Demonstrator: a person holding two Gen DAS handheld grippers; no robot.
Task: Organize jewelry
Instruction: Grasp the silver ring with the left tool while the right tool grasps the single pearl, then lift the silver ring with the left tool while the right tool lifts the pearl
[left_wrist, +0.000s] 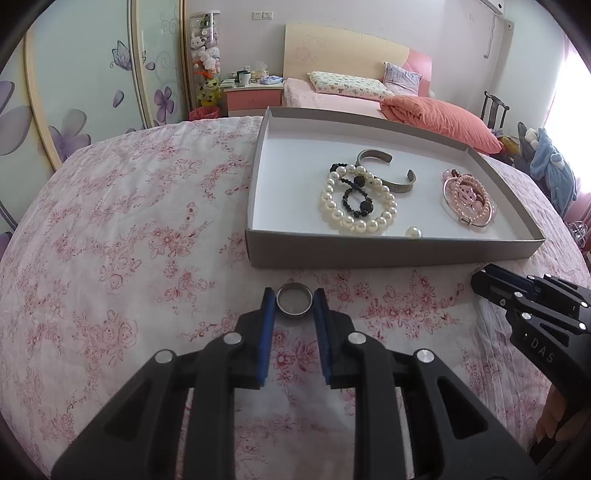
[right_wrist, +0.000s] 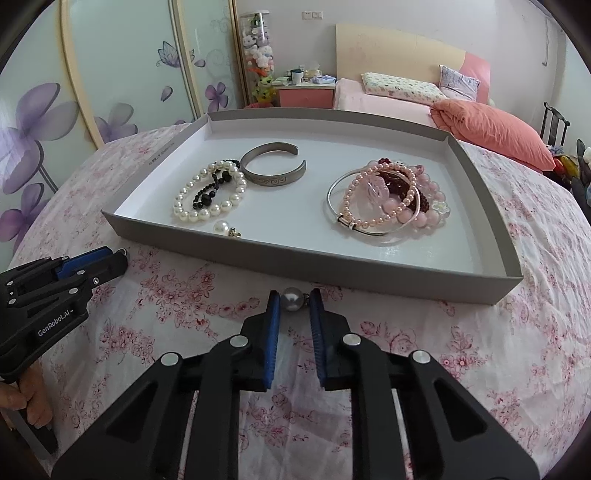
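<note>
**While Both Grippers Close on Small Pieces, the Tray Waits Just Beyond**

Though most of the jewelry already lies in the grey tray (right_wrist: 480, 192), two small pieces sit outside it on the floral cloth (left_wrist: 122, 229), and each gripper is at one of them. The left gripper (left_wrist: 294, 300) has its blue pads on either side of a metal ring (left_wrist: 294, 303), apparently touching its rim; the jaws are narrow and seem to hold it, though whether the ring is lifted off the cloth I cannot tell. The right gripper (right_wrist: 294, 298) brackets a grey pearl bead (right_wrist: 293, 299) with a small fitting on its right side; the left pad looks to touch the pearl, the right one meets the fitting or sits just beside it.

Inside the tray, a white pearl bracelet (right_wrist: 207, 199) lies tangled with a black bead strand (right_wrist: 211, 192), an open metal cuff (right_wrist: 273, 166) touches it, a loose pearl pendant (right_wrist: 222, 227) rests near the front wall, and a heap of pink bracelets (right_wrist: 388, 199) with a thin silver bangle (right_wrist: 364, 228) fills the right part.

Judging by this, the step in hand is picking up the last stray pieces. Next, each calls for a firm squeeze, a lift clear of the tray's front wall, and a release on bare white floor. The round pearl may slip or roll from the pads, so a gentle, centred pinch matters.
</note>
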